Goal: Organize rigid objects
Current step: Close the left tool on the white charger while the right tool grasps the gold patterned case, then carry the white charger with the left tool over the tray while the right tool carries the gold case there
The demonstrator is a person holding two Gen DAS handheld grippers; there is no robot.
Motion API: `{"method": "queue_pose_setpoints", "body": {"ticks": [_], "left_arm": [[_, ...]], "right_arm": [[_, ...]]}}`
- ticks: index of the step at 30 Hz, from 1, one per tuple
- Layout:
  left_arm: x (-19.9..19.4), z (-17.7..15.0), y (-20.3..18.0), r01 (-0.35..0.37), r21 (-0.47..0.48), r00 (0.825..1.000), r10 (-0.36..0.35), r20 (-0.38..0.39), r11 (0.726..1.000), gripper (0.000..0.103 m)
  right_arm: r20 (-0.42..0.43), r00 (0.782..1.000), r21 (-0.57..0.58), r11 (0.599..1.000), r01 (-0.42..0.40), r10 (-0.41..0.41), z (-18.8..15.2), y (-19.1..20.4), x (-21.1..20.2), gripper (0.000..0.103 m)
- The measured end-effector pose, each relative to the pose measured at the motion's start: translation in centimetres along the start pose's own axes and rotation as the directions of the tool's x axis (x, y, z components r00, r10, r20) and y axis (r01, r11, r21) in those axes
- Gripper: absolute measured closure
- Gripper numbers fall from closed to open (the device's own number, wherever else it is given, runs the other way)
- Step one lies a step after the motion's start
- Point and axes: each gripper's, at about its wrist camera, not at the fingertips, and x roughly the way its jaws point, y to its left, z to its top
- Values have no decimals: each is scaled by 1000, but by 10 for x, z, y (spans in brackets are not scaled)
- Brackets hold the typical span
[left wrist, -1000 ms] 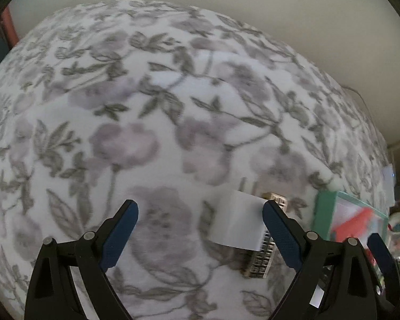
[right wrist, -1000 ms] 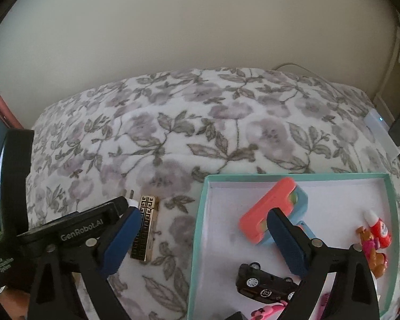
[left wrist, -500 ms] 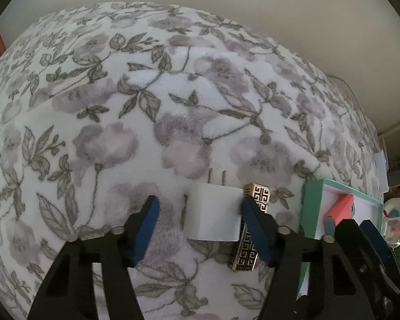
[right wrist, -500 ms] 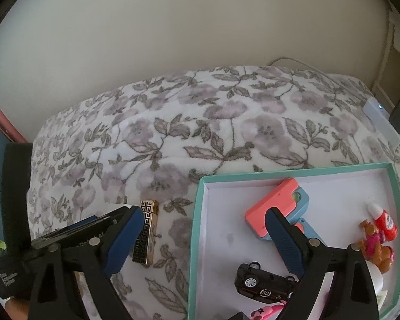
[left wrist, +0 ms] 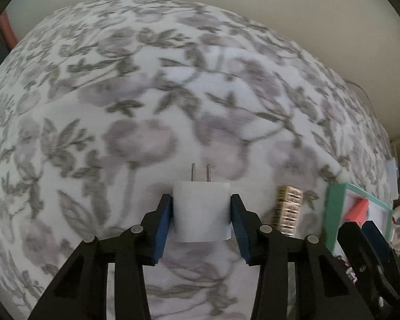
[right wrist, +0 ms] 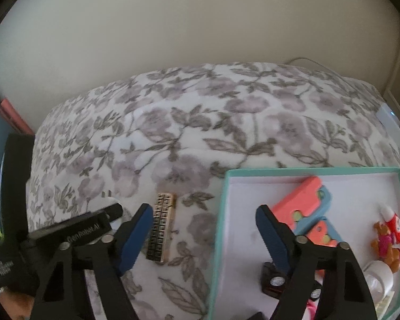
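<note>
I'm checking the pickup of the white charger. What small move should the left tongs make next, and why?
Probably finish closing, then lift. The left tongs are closing with the charger between them, pads at its sides, while it lies on the blanket, outside the tray.

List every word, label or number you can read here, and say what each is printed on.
"GenRobot.AI": white print on the left gripper's black body, in the right wrist view.
Small white print on the black block at lower left: too blurred to read.
Label on the red-and-white bottle in the teal tray: unreadable.
</note>
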Motion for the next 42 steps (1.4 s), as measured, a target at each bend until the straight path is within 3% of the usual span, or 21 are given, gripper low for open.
{"method": "queue_pose_setpoints", "body": {"ticks": [4,6,9,16,18,25,33,38,42], "left_arm": [[-4,2,26,-34,-37,999,34,5,999,57],[-6,3,40,-38,-62,999,38,4,997,57],[-7,3,53,-57,-82,998,57,1,995,58],[-6,0,66,-82,-76,997,83,2,994,59],[-5,0,62,-97,-63,995,98,10,993,59],[7,12,41,-130,-47,991,131,21,990,59],[8,-2,22,-178,-23,984,178,22,984,59],[6,-18,17,-169,-53,986,169,-11,984,59],[0,-31,17,-114,-94,993,111,-39,989,59]], "right_arm": [[-2,1000,-53,999,-15,15,-4,20,6,38],[-2,1000,-76,997,-18,18,-6,29,8,49],[-16,1000,-116,993,-25,23,-9,41,16,53],[-86,996,-156,988,-6,-8,-23,54,50,71],[-68,997,-173,985,18,-30,-25,57,52,74],[-52,997,-195,980,38,-49,-26,61,52,77],[-63,997,-197,980,26,-39,-35,58,44,81],[-99,994,-106,993,-56,45,-41,43,33,81],[-107,989,-42,993,-112,107,-47,29,16,81]]}}
